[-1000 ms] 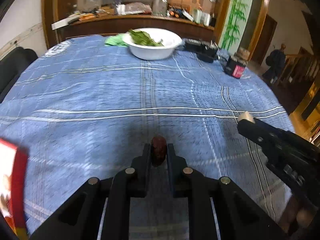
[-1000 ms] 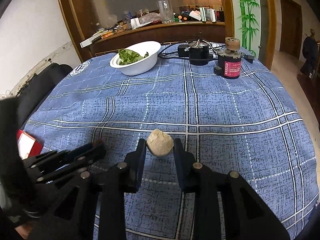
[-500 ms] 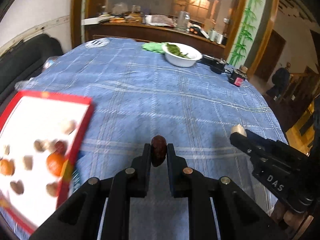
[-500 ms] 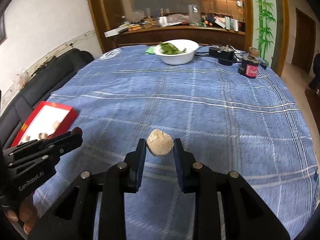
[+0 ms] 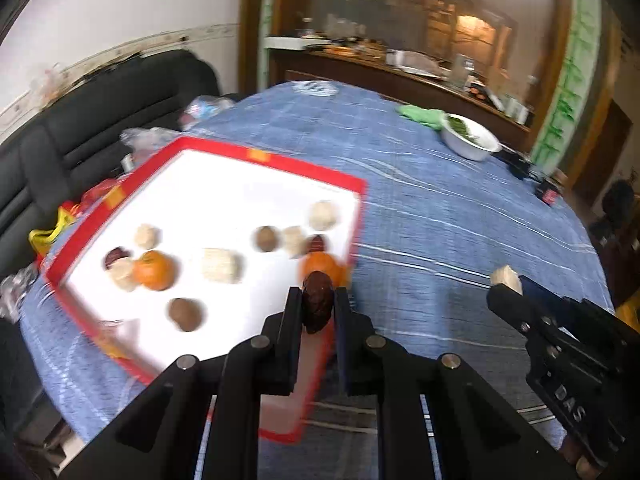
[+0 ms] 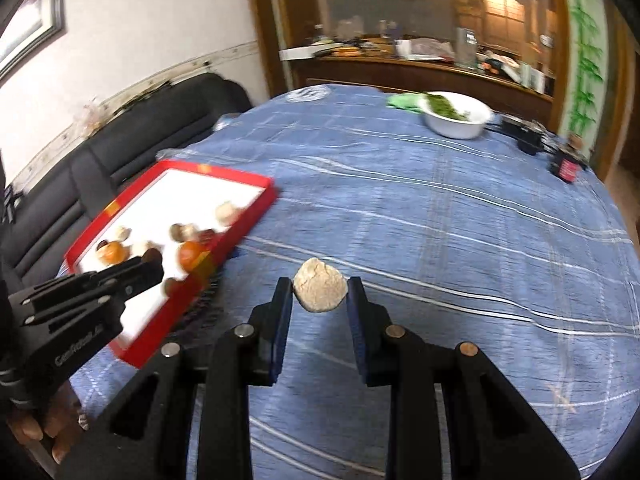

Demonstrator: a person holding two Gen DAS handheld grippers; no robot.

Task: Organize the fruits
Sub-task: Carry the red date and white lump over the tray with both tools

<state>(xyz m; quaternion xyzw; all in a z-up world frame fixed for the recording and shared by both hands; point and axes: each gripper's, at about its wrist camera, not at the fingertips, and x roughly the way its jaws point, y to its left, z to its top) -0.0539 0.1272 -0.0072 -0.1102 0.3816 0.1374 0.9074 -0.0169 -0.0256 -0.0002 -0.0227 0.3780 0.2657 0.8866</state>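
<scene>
Oranges: two, both in the red tray – one, another.
Dark red dates: three – two in the tray, one between jaws.
Brown round fruits: two in the tray.
Pale beige lumps: six – five in the tray, one between jaws.
White bowls: one.
Trays: one.
</scene>
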